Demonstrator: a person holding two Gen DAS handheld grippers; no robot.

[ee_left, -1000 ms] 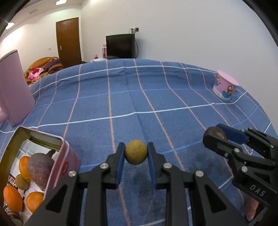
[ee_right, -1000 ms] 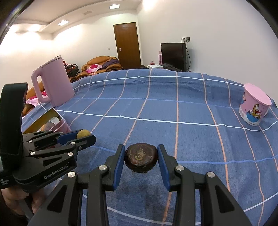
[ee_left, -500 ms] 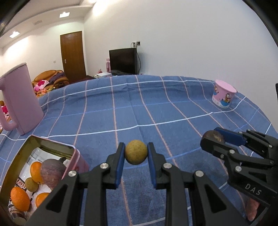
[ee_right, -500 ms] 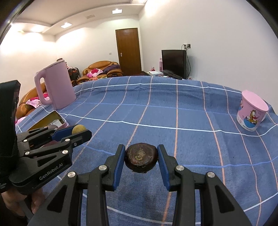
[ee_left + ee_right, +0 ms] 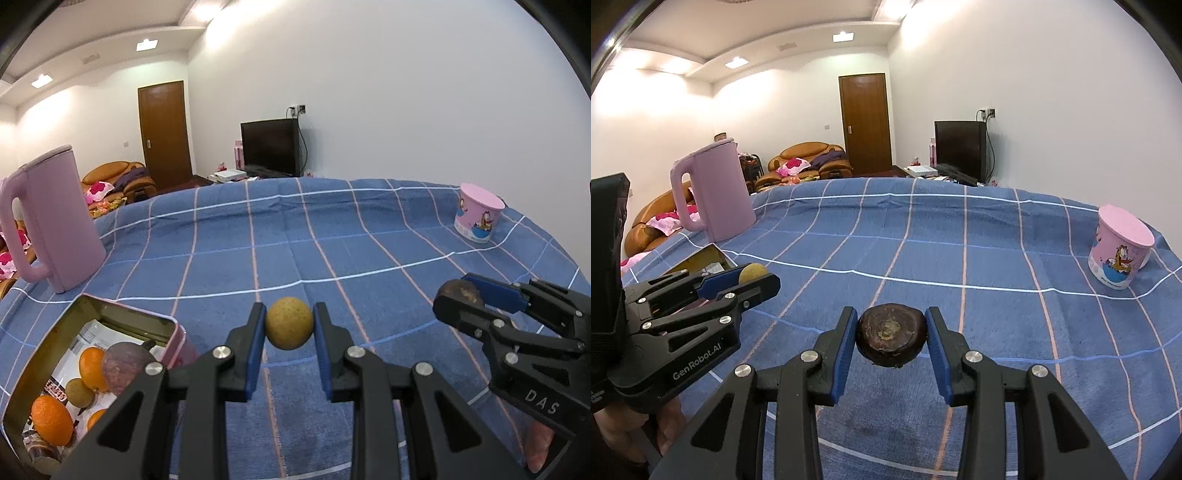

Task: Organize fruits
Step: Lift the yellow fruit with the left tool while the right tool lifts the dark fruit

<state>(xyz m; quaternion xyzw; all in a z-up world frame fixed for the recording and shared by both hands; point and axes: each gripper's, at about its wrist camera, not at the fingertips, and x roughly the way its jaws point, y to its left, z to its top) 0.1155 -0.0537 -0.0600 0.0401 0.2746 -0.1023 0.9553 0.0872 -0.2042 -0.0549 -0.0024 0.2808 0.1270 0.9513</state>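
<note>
My left gripper is shut on a small round yellow-brown fruit and holds it above the blue checked cloth. It also shows in the right wrist view. My right gripper is shut on a dark brown flattened fruit; it shows at the right in the left wrist view. A pink tin box lies open at the lower left, holding oranges, a purple-brown fruit and a small yellow-brown fruit.
A pink kettle stands at the left behind the tin. A pink cartoon cup stands at the far right of the cloth. A sofa, a door and a TV are beyond the table.
Both grippers have risen and tilted up with their fruits still held. The kettle and more of the room have come into view.
</note>
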